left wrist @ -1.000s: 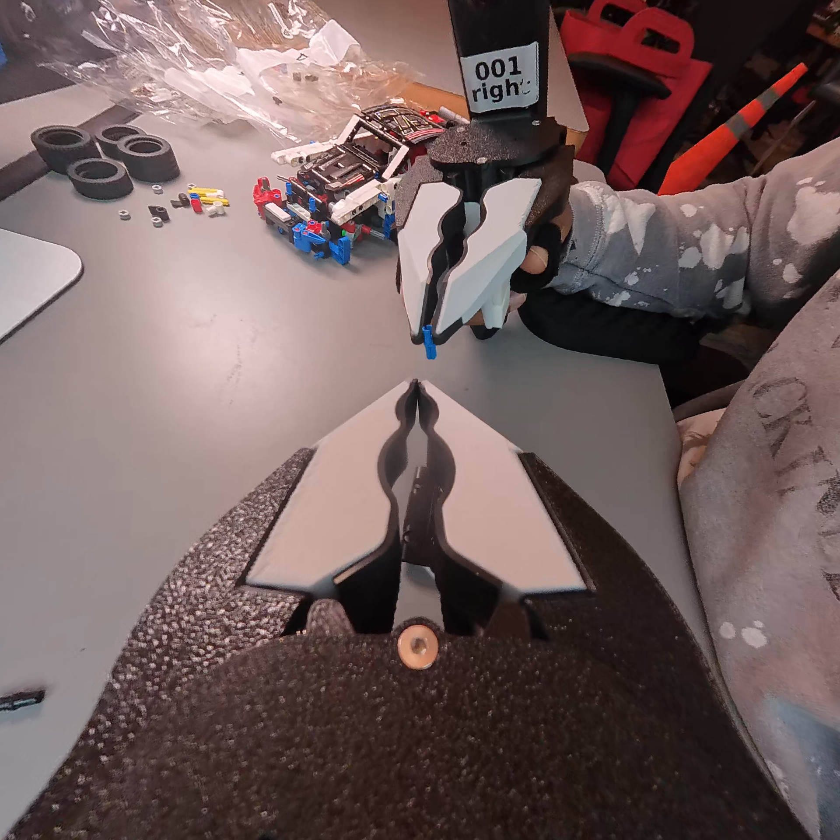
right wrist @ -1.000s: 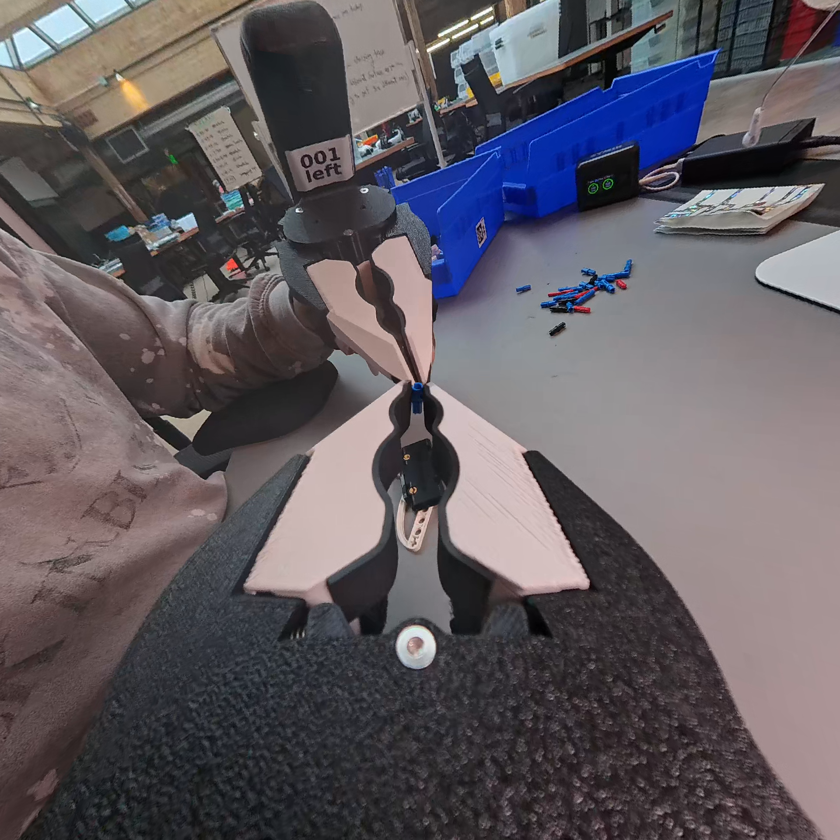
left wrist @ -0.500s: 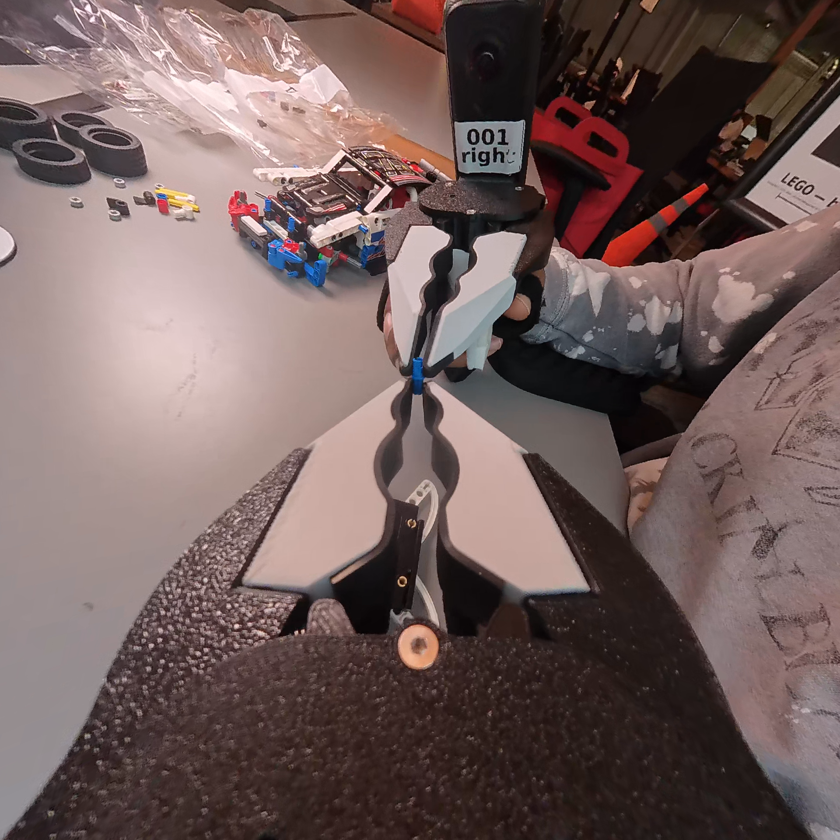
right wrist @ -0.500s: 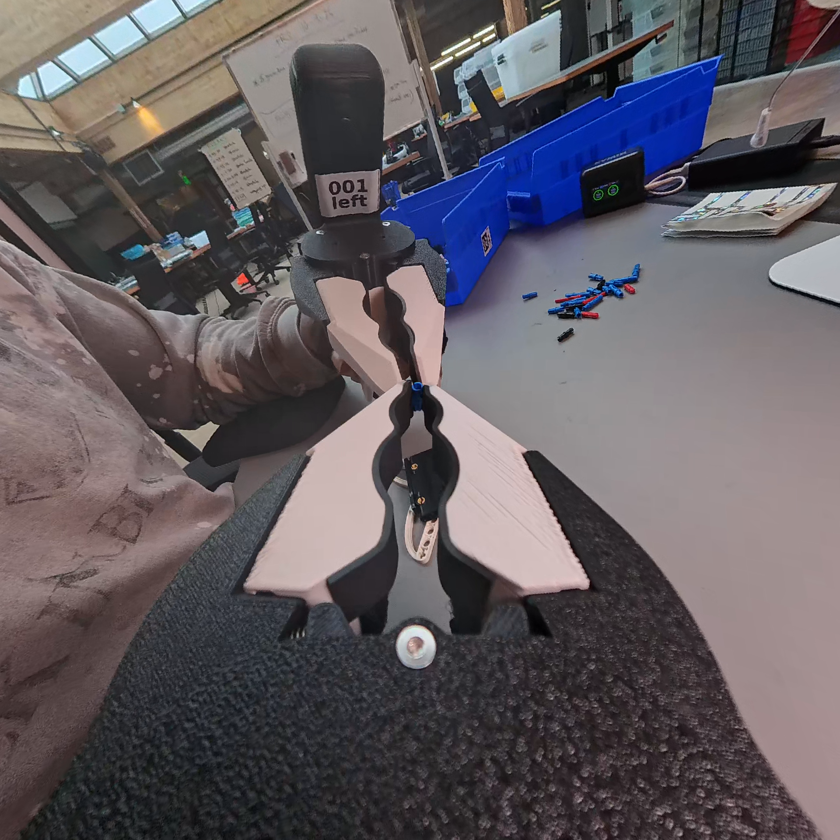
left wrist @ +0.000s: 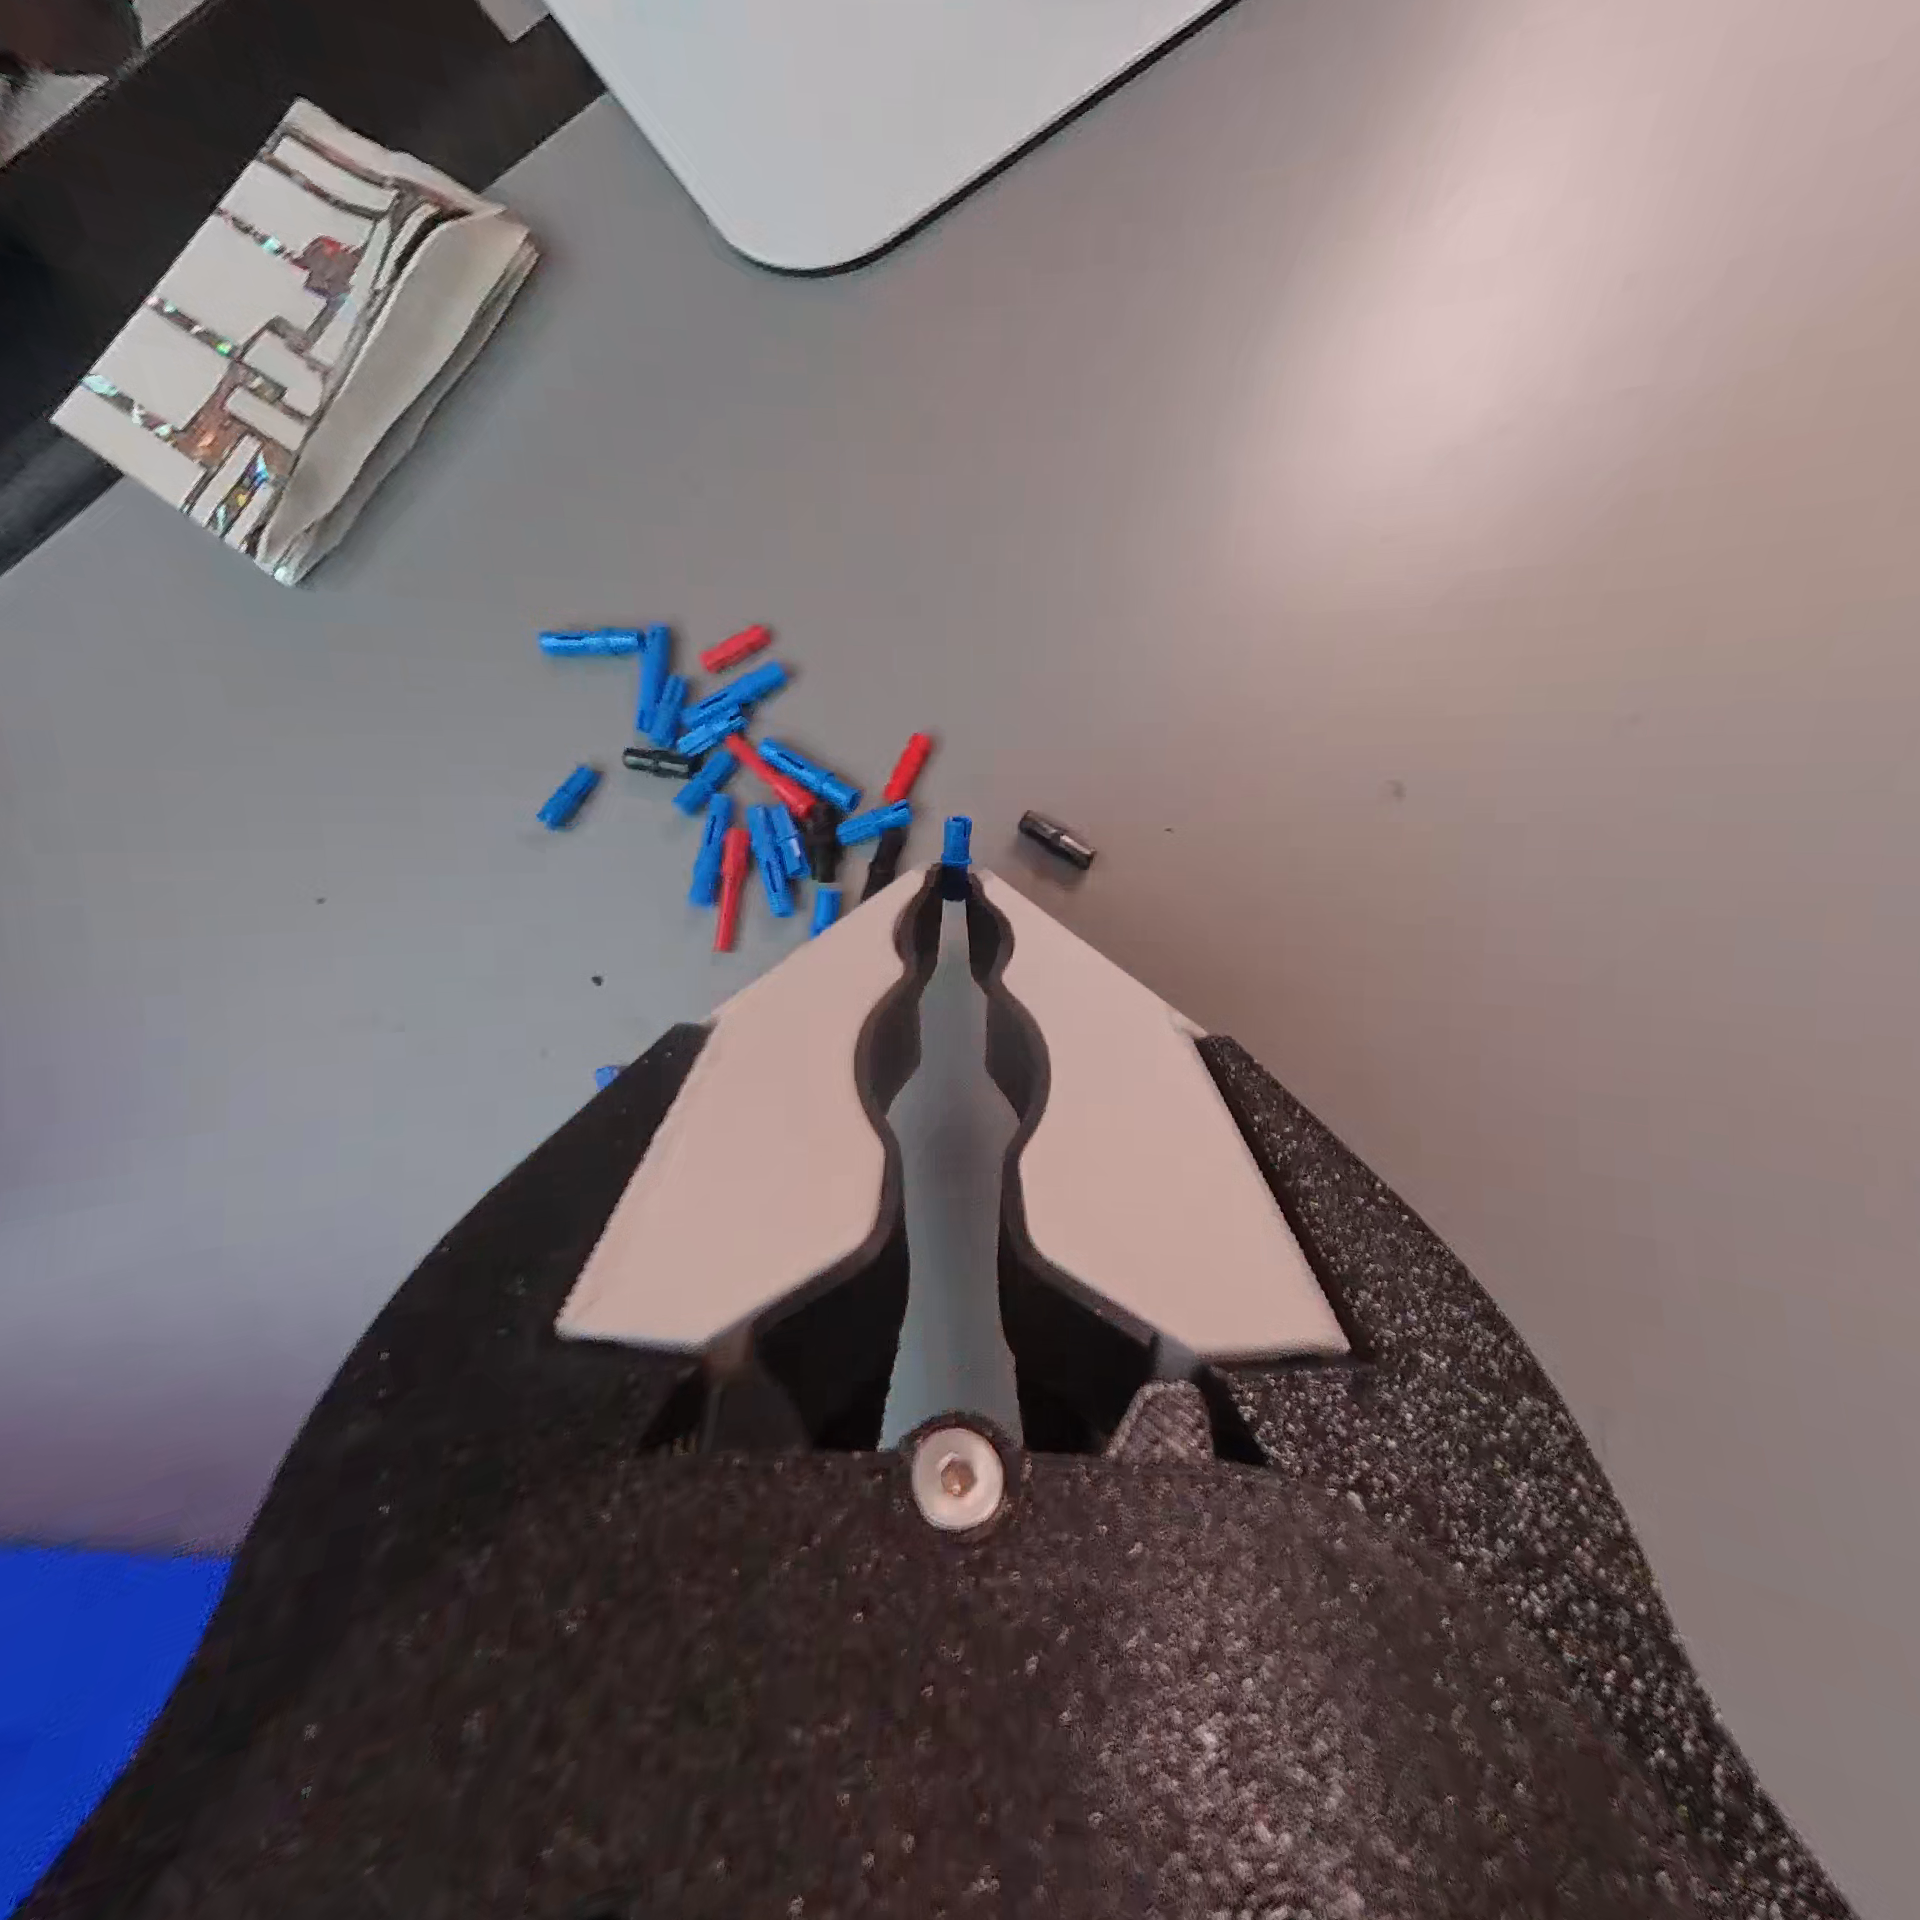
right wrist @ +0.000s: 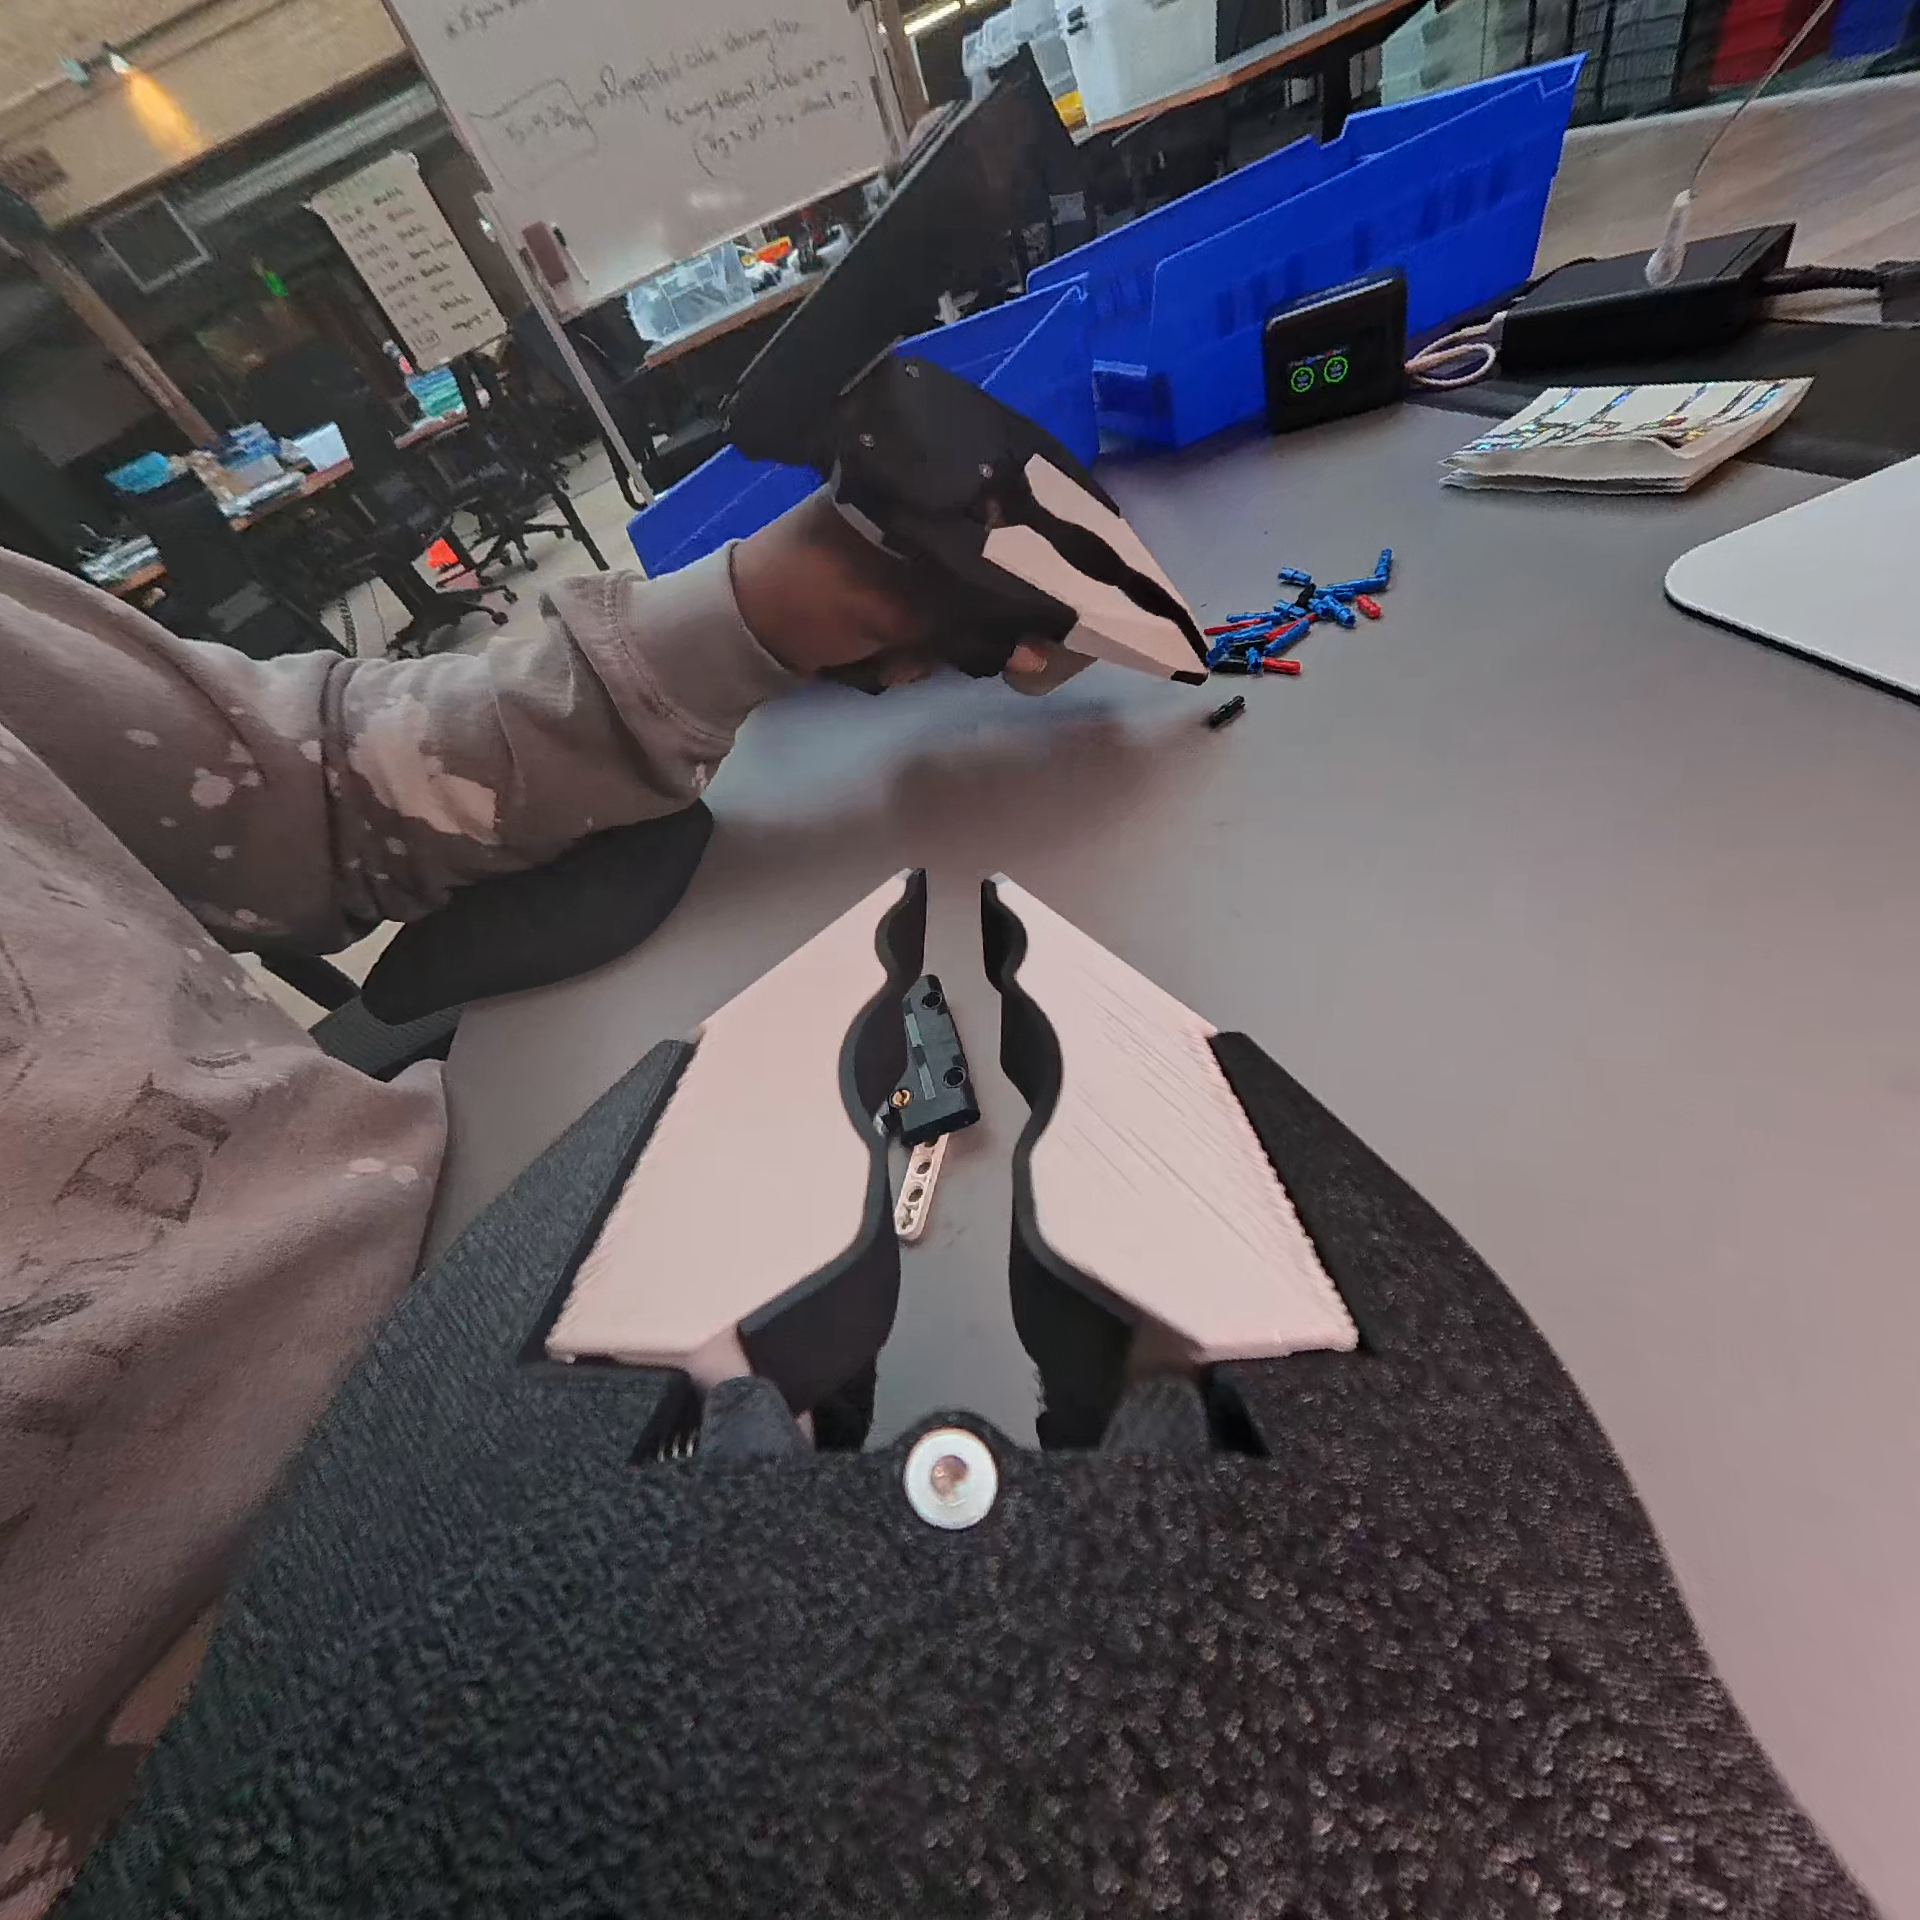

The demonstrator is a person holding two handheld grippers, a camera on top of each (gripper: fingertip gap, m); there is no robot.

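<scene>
My left gripper (left wrist: 951, 883) is shut on a small blue pin (left wrist: 957, 840) that sticks out past its tips. It hovers at the near edge of a pile of blue, red and black pins (left wrist: 727, 769) on the grey table (left wrist: 1455, 623). The right wrist view shows this gripper (right wrist: 1184, 665) low over the same pile (right wrist: 1299, 613). My right gripper (right wrist: 954, 894) is open with nothing between its pads. A black part with a tan holed beam (right wrist: 935, 1060) shows through the gap between its fingers, on the table below.
A lone black pin (left wrist: 1057, 840) lies just right of the left tips. A folded booklet (left wrist: 301, 343) and a white pad (left wrist: 862, 104) lie beyond the pile. Blue bins (right wrist: 1299, 239) and a small black device (right wrist: 1335, 353) stand at the back. A person's sleeve (right wrist: 364, 748) is at left. The grippers' ends are close to 20 centimetres from one another.
The blue pin passed from my right gripper's tips to my left gripper's. The right jaws opened. The left gripper swung away with the pin to the pile of pins.
</scene>
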